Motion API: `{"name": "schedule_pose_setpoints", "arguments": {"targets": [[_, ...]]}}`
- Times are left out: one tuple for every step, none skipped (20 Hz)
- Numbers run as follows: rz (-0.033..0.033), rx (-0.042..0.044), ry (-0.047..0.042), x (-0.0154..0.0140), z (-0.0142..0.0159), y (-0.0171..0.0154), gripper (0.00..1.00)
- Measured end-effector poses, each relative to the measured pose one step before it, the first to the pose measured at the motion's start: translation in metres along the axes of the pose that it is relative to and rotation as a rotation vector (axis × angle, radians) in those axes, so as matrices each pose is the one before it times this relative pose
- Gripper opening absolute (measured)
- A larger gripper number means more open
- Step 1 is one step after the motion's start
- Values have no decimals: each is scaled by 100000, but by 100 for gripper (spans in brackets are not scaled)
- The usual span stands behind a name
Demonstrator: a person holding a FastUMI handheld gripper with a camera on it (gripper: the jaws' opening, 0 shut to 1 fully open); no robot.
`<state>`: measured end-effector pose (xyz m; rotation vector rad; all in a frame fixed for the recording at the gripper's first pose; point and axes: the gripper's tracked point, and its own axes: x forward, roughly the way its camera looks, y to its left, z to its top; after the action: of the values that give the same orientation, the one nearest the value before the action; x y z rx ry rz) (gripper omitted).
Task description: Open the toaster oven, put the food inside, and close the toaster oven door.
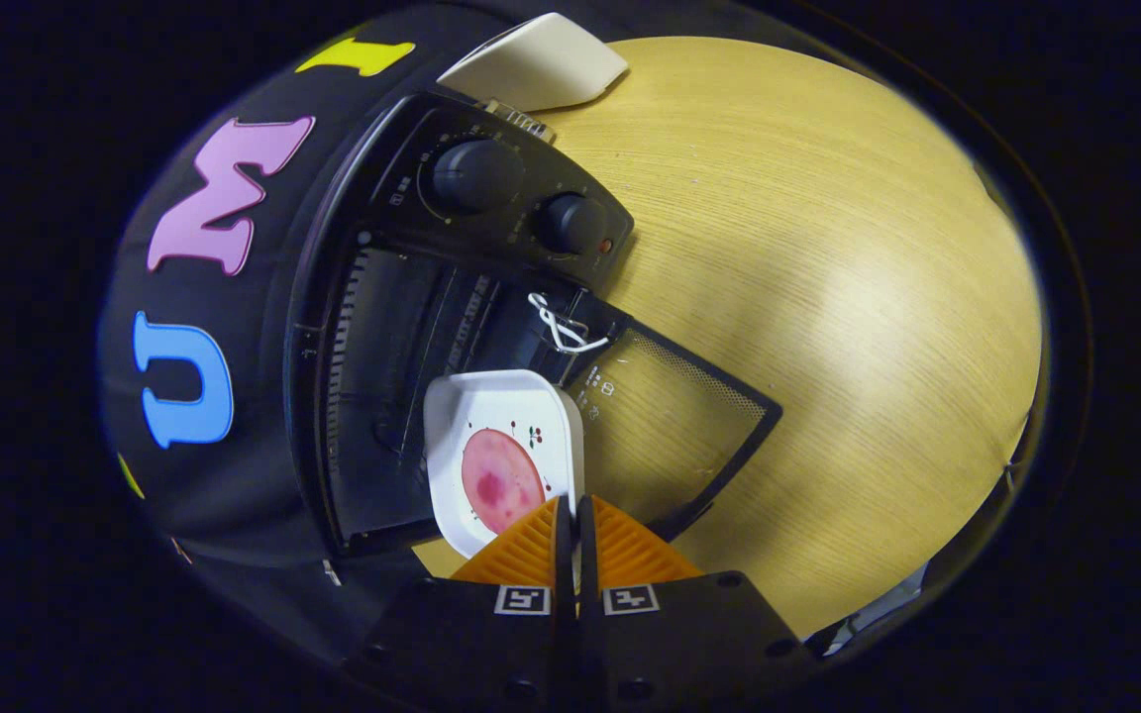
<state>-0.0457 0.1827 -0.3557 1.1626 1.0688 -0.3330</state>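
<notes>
A light wooden bench [828,248] with fine grain lines has a soft bright patch of light on it. A black cloth wall [224,495] stands behind it.

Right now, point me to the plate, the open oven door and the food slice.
plate [521,401]: gripper view, bare white far part, rim pinched by the fingers.
oven door [679,416]: gripper view, glass pane, door swung open.
food slice [501,480]: gripper view, pink middle.

Open oven mouth [402,396] beyond plate [501,456]
</notes>
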Motion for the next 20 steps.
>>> {"name": "schedule_pose_setpoints", "arguments": {"targets": [[45, 877, -1210, 426, 147, 362, 5], [-129, 380, -1150, 338, 2, 286, 5], [-346, 574, -1035, 378, -31, 206, 5], [-528, 1145, -987, 298, -102, 149, 5], [-868, 1684, -853, 257, -96, 112, 5], [-339, 1824, -607, 156, -194, 246, 5], [353, 1641, -486, 196, -85, 404, 5], [697, 1125, -856, 196, -78, 454, 5], [6, 1006, -1084, 159, 81, 221, 5], [104, 2311, -1635, 82, 197, 242, 5], [179, 3143, -1481, 132, 379, 293, 5], [-83, 2639, -685, 194, 134, 208, 5], [8, 2111, -386, 122, -66, 190, 5], [-196, 1869, -429, 205, 136, 385, 5], [72, 1632, -732, 176, 159, 325, 5], [-235, 1684, -283, 207, -99, 345, 5], [227, 1422, 121, 299, -69, 395, 5], [19, 1185, 0, 166, -82, 350, 5], [39, 806, 8, 192, -76, 303, 5], [-290, 448, 172, 168, -143, 149, 5]]}}
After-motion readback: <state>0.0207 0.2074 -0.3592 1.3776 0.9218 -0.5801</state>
